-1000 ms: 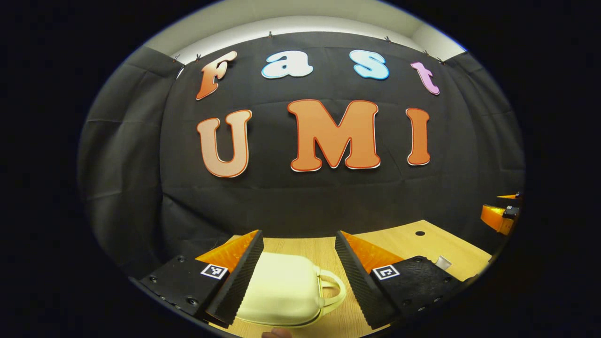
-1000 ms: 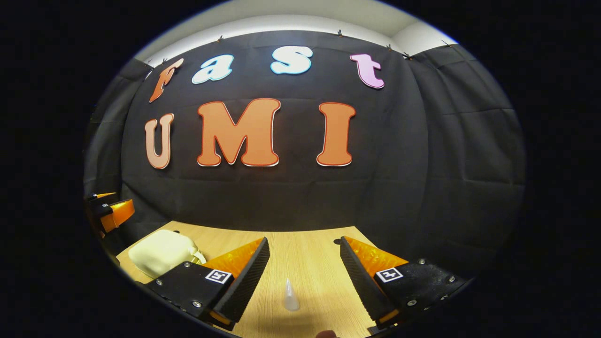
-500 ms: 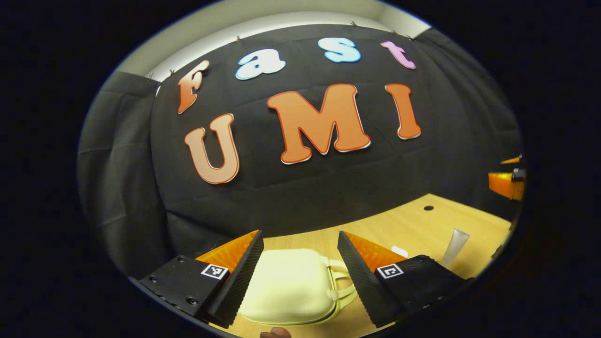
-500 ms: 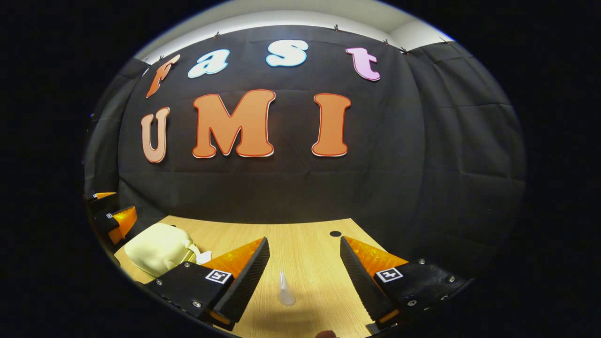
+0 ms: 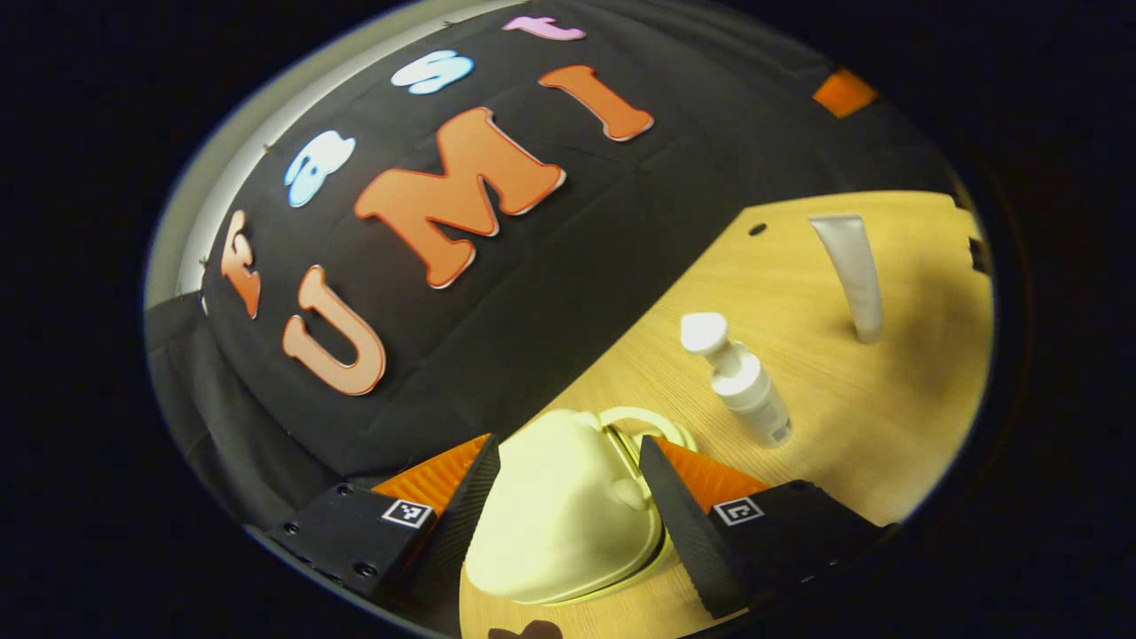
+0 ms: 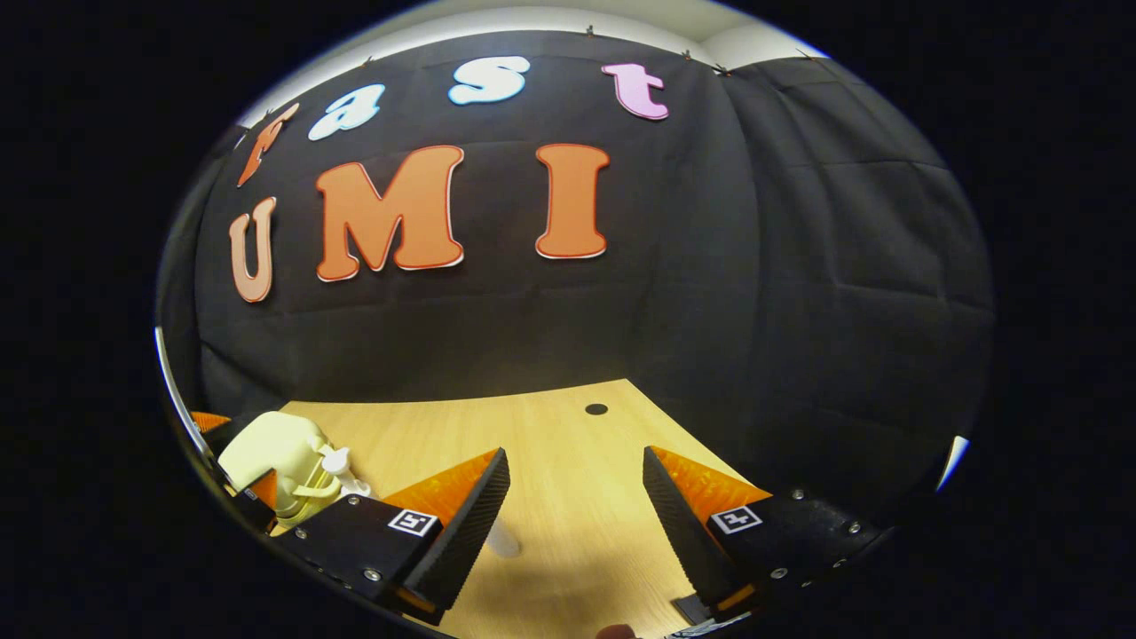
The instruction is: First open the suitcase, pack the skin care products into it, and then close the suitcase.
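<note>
A small cream suitcase point(image 5: 559, 515) with a loop handle lies closed on the wooden table point(image 5: 825, 417). My left gripper point(image 5: 568, 448) is open, tilted, with a finger on either side of the case. To the case's right stand a white pump bottle point(image 5: 741, 382) and, farther off, a pale tube point(image 5: 852, 275) on its cap. In the right gripper view the suitcase point(image 6: 271, 453) and pump bottle point(image 6: 342, 466) sit at the far left. My right gripper point(image 6: 572, 515) is open over bare table, and the tube point(image 6: 506, 543) peeks out beside its left finger.
A round cable hole point(image 5: 757, 229) marks the tabletop near the back wall, and it appears again as the hole point(image 6: 596, 409) in the right gripper view. Black cloth closes the booth behind and to the sides. Part of the left gripper point(image 6: 257, 488) shows beside the case.
The left gripper has rolled over and closed in on the suitcase, bringing the pump bottle and tube into its view. The right gripper has shifted so the tube now sits by its left finger.
</note>
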